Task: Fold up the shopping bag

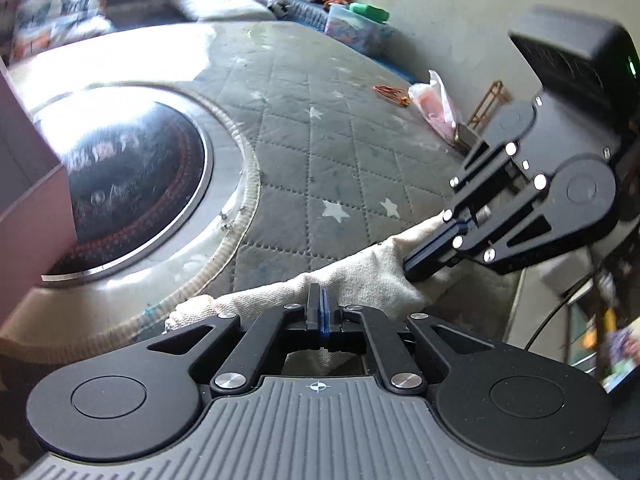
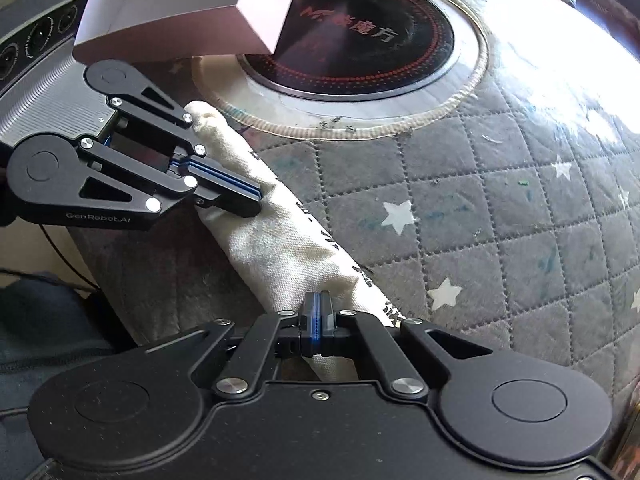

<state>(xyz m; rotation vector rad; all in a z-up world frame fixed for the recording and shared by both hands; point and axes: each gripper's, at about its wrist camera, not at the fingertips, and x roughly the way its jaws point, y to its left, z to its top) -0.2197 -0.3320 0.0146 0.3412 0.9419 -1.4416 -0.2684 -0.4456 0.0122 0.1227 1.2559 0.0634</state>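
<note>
1. As both wrist views show, the shopping bag (image 2: pixel 280 240), a cream canvas one with dark print, is gathered into a narrow band along the near edge of the tabletop, which is covered by a quilted cloth (image 2: pixel 500 208) with white stars.
2. The left gripper (image 1: pixel 319 300) has its jaws together, clamped on the band near its left end; the right gripper (image 2: pixel 316 308) is likewise clamped on the band toward the other end, so the fabric spans the two.
3. Judged from its wrinkles and sag, the canvas is light, soft and limp, not slippery and not fragile; it probably holds a crease only when pressed flat.
4. The best holds are judged to be the band's ends or folded edges, where several layers stack and one pinch catches them all.
5. A round inset cooktop (image 2: pixel 352 44) lies beyond the bag, and a pink box (image 2: pixel 192 12) stands near its left end; folding is judged to be partway done.
</note>
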